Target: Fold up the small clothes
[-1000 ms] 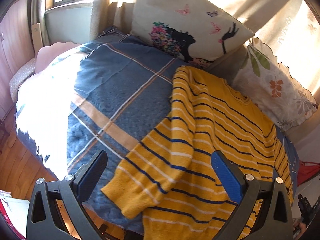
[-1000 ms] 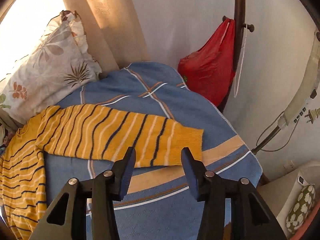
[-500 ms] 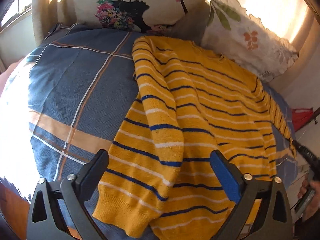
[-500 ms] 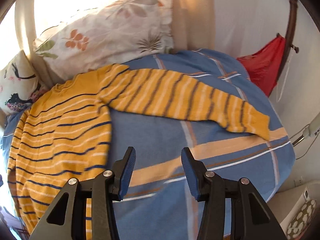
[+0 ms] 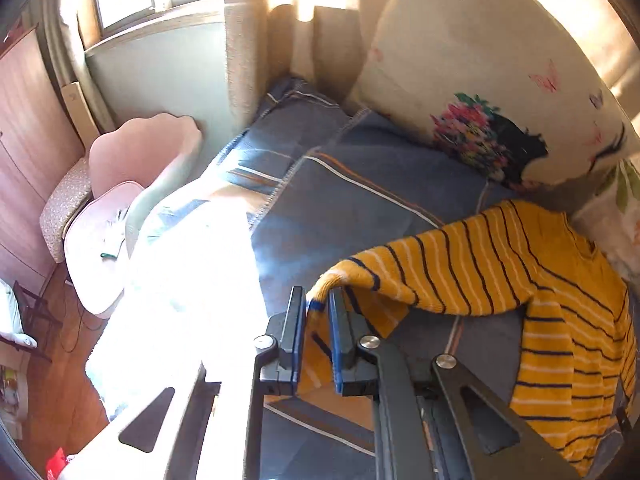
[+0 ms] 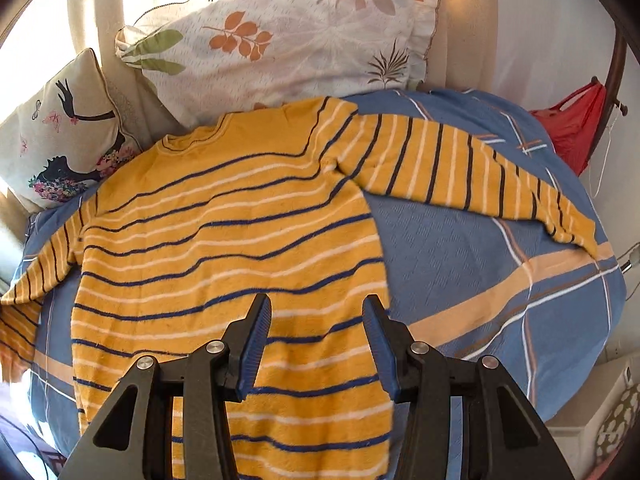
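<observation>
A yellow sweater with navy and white stripes lies flat on a blue plaid blanket, neck toward the pillows. Its right sleeve stretches out to the right. My left gripper is shut on the cuff of the other sleeve and holds it lifted and pulled out to the left over the blanket. My right gripper is open and empty, hovering above the sweater's lower body.
Two pillows lean at the head of the bed: a leaf-print one and a butterfly-print one. A red bag hangs at the right. A pink chair stands left of the bed beside a wooden wardrobe.
My left gripper has closed on the sleeve cuff and drawn the sleeve out to the left. My right gripper has shifted left from the bare blanket to above the sweater's body.
</observation>
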The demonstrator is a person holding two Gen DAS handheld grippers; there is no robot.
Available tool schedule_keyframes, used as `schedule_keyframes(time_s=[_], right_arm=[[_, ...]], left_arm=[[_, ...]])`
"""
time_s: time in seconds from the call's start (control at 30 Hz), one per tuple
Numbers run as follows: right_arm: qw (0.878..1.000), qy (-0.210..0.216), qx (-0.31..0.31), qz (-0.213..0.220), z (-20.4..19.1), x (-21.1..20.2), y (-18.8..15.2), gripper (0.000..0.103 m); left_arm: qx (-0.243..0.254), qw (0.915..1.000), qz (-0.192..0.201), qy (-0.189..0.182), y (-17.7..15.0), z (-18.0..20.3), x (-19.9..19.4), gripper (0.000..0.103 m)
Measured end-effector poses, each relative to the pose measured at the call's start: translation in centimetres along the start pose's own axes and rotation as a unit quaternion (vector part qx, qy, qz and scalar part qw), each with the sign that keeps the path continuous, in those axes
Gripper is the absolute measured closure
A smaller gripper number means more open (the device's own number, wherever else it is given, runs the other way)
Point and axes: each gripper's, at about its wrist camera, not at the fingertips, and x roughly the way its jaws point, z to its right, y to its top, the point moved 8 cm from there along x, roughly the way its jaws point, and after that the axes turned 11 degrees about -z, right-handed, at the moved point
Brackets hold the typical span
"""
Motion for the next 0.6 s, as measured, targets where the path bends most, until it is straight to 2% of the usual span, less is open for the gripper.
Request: schedule_keyframes(time_s=[0.03, 0.13, 0.23, 0.37, 0.47, 0.6], right_arm=[[1.000, -0.004, 0.004, -0.002, 0.1, -0.1, -0.3, 0.051], [1.000, -0.020, 0.022, -0.002, 1.3, -0.3, -1.0, 0.041], [0.998, -0.023, 0.054, -0.018, 3.4, -0.3, -2.2, 0.040], [0.996, -0.017, 0.079, -0.045, 5.7, 0.1, -4.6, 0.040], [0.995, -0.017, 0.079, -0.062, 6.7, 0.4, -6.3, 0.040], [0.994, 0.000, 0.066, -0.088, 7.2, 0.9, -8.3, 0.039]], left_arm=[[-0.003, 1.0000, 0.001, -0.008, 0.1, -0.4, -0.2, 0.089], [0.008, 0.9984, -0.002, -0.057, -1.6, 0.5, -1.0, 0.068], [0.050, 0.9914, -0.025, -0.118, -4.8, 4.3, -1.1, 0.063], [0.109, 0.9696, -0.097, -0.196, -10.7, 11.0, 0.2, 0.063], [0.129, 0.9557, -0.146, -0.221, -14.9, 14.4, 1.5, 0.063], [0.128, 0.9387, -0.200, -0.249, -19.1, 17.2, 2.2, 0.063]])
